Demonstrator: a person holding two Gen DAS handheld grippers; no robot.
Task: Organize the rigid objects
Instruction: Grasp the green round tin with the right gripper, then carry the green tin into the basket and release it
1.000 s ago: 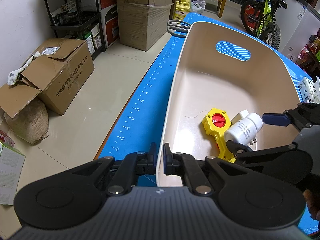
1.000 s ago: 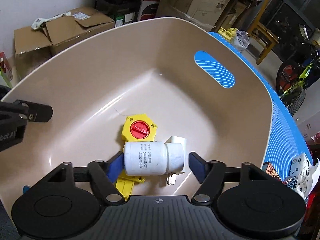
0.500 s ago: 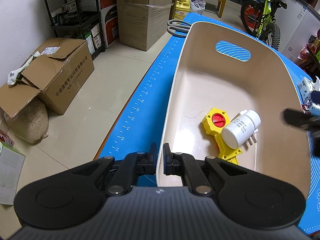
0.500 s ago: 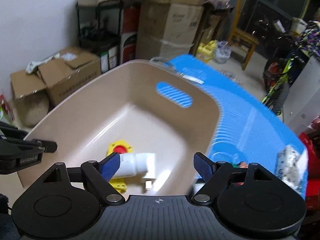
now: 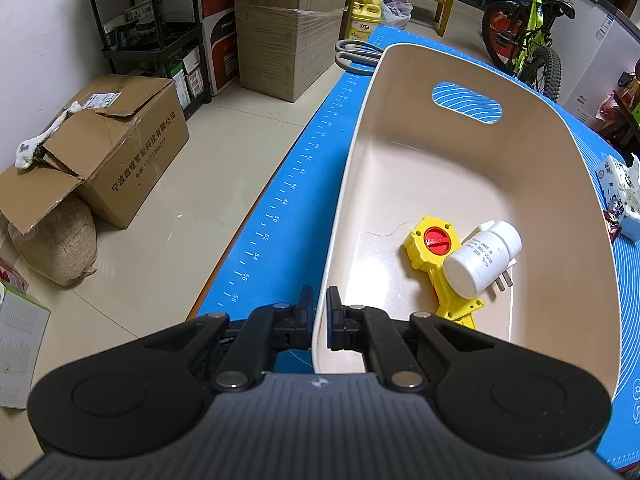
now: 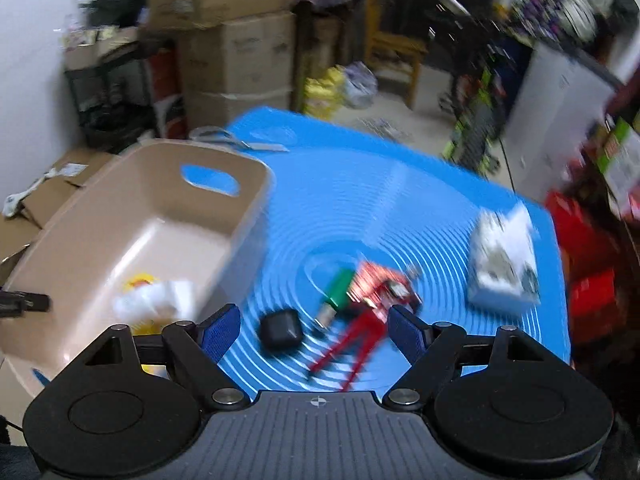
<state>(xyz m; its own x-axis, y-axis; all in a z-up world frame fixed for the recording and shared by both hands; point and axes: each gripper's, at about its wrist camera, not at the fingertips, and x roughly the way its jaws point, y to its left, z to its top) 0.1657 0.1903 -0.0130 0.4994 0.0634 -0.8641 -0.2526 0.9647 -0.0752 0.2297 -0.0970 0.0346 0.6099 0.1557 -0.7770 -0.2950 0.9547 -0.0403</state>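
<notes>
- Beige plastic bin with a cut-out handle slot stands on the blue ruled mat. The left gripper is clamped on the bin's near rim, one finger outside the wall and one inside.
- Inside the bin, on its floor, lies a yellow plastic part with a red round cap. A white cylindrical plastic pipe fitting rests across it, touching it.
- Just behind the fitting a white plug with metal prongs shows partly.
- The right gripper hangs over the mat beside the bin with its blue-padded fingers spread wide and nothing between them.
- The right wrist view is blurred. In it a small black rounded case, a green cylindrical object and a red long-handled tool lie on the mat close together, just beyond the fingertips.
- A white printed box sits further right on the mat, apart from that group.
- Grey-handled scissors lie on the mat at the bin's far end.
</notes>
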